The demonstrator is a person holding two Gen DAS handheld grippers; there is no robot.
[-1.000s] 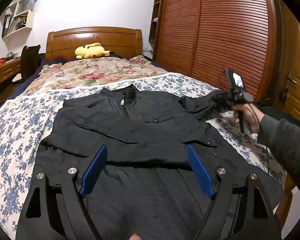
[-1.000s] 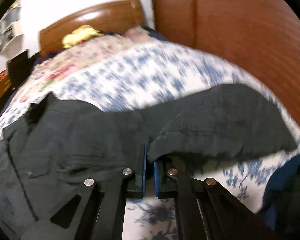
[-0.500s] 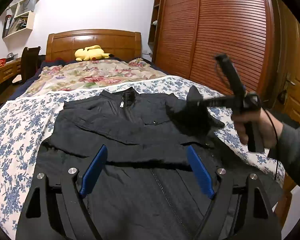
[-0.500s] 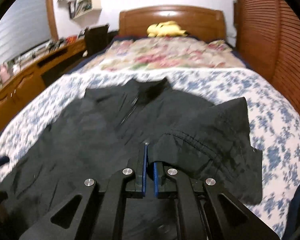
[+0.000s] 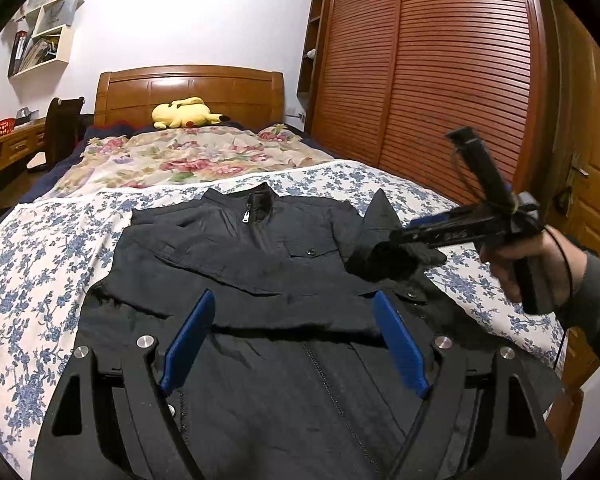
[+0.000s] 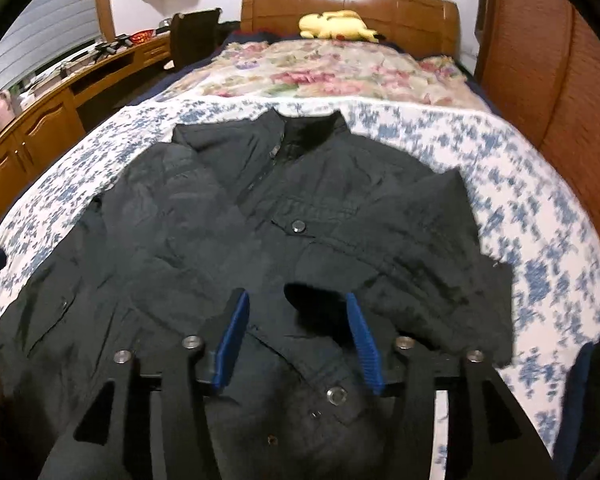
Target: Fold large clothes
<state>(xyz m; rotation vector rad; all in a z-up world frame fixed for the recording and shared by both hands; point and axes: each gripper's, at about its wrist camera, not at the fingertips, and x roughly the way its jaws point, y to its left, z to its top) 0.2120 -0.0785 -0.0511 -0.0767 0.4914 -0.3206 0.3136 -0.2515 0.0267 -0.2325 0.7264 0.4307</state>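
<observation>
**Over the bed: both grippers spread above the jacket**

Over the jacket's lower front, the left gripper [image 5: 296, 336] hangs released. The right gripper [image 6: 296, 336], jaws apart, holds nothing, with the sleeve cuff [image 6: 312, 304] between its fingers. The black jacket [image 5: 260, 256] lies flat on the floral bedspread [image 5: 40, 248].

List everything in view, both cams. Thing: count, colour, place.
jacket: 1, black, flat on the bed, zip up, collar toward the headboard
sleeve: 1, black, folded in over the jacket's right side
sheet: 1, white with blue flowers, under the jacket
quilt: 1, pink floral, far half of the bed
plush toy: 1, yellow, by the headboard
headboard: 1, brown wood, far end
wardrobe: 1, brown slatted doors, right of the bed
shelves: white, on the wall, upper left
desk: 1, brown wood, left of the bed
left gripper: blue pads, open, over the hem
right gripper: blue pads, open, over the sleeve
</observation>
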